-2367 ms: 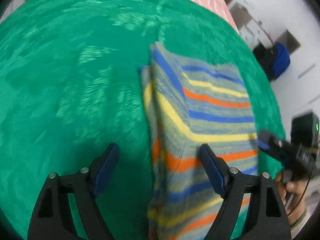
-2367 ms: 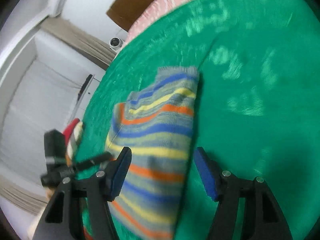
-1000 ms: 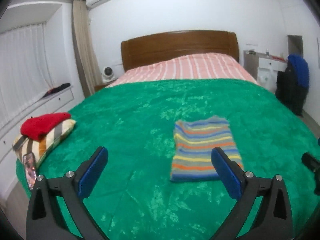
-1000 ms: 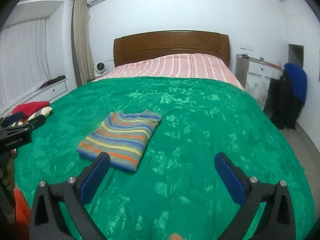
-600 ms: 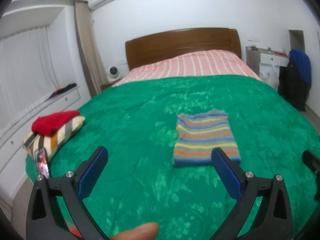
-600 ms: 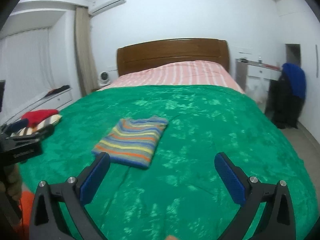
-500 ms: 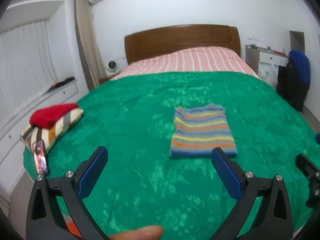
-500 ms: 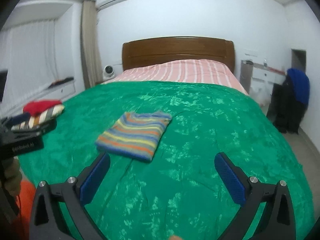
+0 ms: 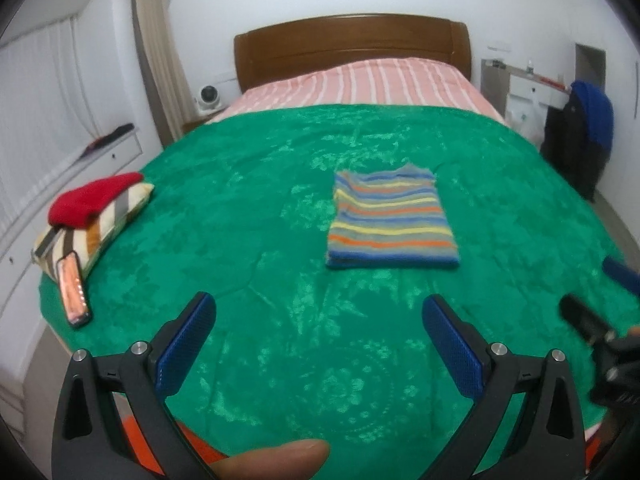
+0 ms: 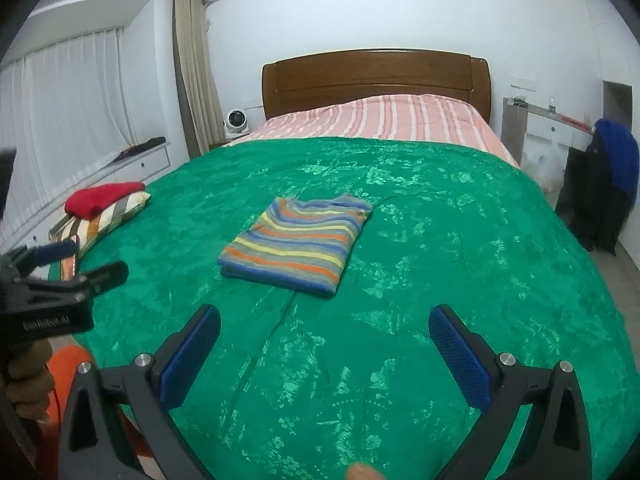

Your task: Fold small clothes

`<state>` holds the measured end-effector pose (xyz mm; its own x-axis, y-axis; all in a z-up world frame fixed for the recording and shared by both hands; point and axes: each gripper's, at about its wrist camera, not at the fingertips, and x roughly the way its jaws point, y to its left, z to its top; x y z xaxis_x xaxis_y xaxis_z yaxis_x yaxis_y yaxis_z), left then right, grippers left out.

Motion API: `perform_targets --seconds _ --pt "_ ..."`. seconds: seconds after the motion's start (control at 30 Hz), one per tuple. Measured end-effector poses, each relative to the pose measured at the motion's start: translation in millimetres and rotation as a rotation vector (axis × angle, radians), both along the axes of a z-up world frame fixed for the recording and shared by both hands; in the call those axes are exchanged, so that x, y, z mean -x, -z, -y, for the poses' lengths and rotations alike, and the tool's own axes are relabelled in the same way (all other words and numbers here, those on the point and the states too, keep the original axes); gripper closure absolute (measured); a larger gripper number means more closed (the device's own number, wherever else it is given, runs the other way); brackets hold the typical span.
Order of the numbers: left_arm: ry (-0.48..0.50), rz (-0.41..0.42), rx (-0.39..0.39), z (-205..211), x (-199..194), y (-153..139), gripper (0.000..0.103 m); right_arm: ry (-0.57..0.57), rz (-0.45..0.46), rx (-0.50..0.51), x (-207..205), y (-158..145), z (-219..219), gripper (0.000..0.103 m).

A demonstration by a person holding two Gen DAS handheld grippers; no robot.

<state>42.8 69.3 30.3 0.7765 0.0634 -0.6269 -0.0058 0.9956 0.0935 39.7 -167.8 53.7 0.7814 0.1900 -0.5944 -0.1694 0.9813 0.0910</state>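
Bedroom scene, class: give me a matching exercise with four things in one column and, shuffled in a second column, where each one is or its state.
Things:
1. striped sweater
2. red garment
3. phone
4. left tool

Places or states:
A. leaning against the striped pillow at the bed's edge
B. open, holding nothing
C. folded, on the middle of the green blanket
D. on top of the striped pillow

Pairs: 1-C, 2-D, 3-A, 4-B

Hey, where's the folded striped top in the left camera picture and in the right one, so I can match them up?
Left wrist view: the striped top lies right of centre on the green blanket, beyond the open left tool.
Right wrist view: the striped top lies left of centre, angled.
Shared landmark: the wooden headboard behind it.
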Motion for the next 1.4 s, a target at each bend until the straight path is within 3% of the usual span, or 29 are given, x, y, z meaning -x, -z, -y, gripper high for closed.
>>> perform_targets --seconds 0.17,0.37,0.53,0.63,0.87,1.13,1.4 --pt "-0.008 0.015 0.003 -1.4 -0.5 -0.8 0.000 -0.022 -0.075 -0.055 -3.4 2.8 3.6 0.000" --pt "0.007 0.031 -0.016 -0.3 1.7 1.5 0.000 -0.028 -0.075 0.037 0.9 -7.5 -9.0 0.000" --pt "0.009 0.004 0.012 -3.5 1.1 1.8 0.000 -0.024 -0.065 0.064 4.9 -5.2 -15.1 0.000" --pt "-0.002 -0.004 -0.019 -2.4 0.7 3.2 0.000 -0.019 -0.069 0.111 5.3 -0.6 -16.9 0.000" --pt "0.020 -0.052 0.003 -2.3 1.3 3.9 0.000 -0.033 -0.128 0.062 -0.2 -7.1 -19.5 0.000" --pt "0.013 -0.076 0.002 -2.2 0.3 2.6 0.000 -0.050 -0.111 0.081 1.7 -22.8 -30.7 0.000" --pt "-0.003 -0.106 -0.013 -5.7 -1.2 0.6 0.000 -0.043 -0.214 0.101 -3.8 -23.6 -34.9 0.000"
